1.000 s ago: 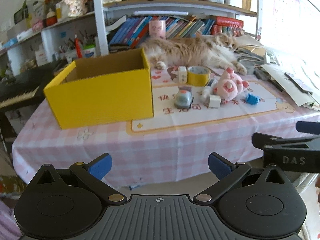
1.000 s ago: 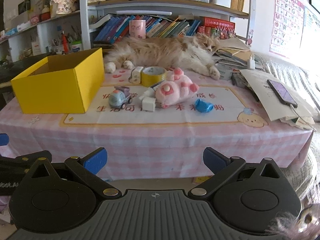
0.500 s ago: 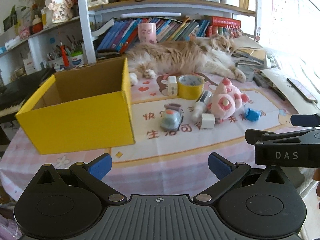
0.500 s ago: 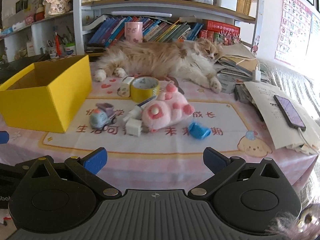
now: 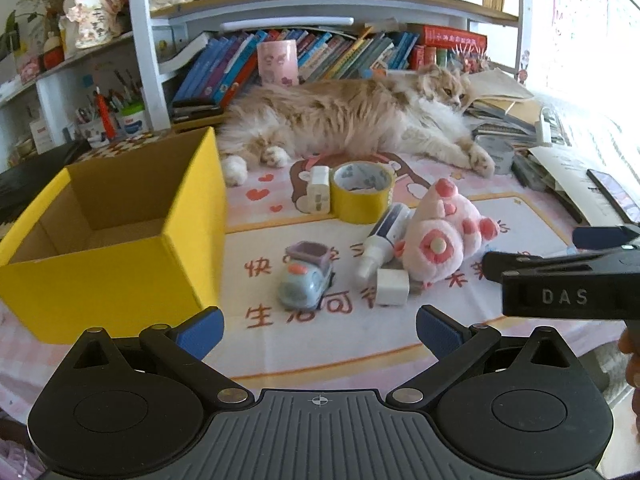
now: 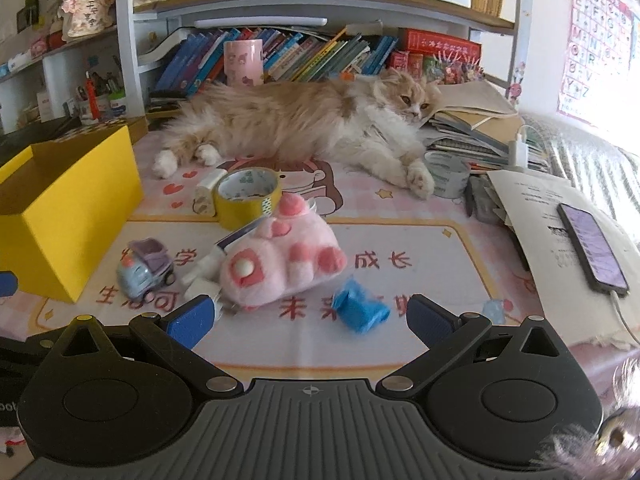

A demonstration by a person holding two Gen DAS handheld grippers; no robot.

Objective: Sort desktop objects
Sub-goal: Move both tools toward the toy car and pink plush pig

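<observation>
The yellow box [image 5: 120,236] sits open-topped and empty at about 9 o'clock on the surface [image 5: 320,344], its near corner just beside the left gripper [image 5: 319,330]. That gripper hovers above the front edge with its jaws released and nothing between them. Straight ahead at 12 o'clock from it is the toy car [image 5: 306,276], standing apart from its neighbours, so it looks like the easiest first pick. A good approach would be to come in low and square, straddle the car across its narrow sides, and close only once both fingers are past its body, since its wheels could let it roll away from a glancing touch.

Moving right, a small bottle [image 5: 380,246] leans against a white cube [image 5: 393,287] and the pink plush toy [image 5: 440,240], all touching. Pulling one may drag the others, so lift rather than slide. Behind them, toward 12 o'clock, stand a tape roll [image 5: 362,192] and a small white block [image 5: 318,190], close to the paws of the cat [image 5: 340,120]; reaching there calls for slow movement.

The right gripper [image 6: 308,316] is likewise spread wide and empty, with the blue wrapper [image 6: 360,308] just ahead at its 12 o'clock, its likely target. At 3 o'clock a phone [image 6: 592,248] lies on papers [image 6: 532,216], probably best left alone.
</observation>
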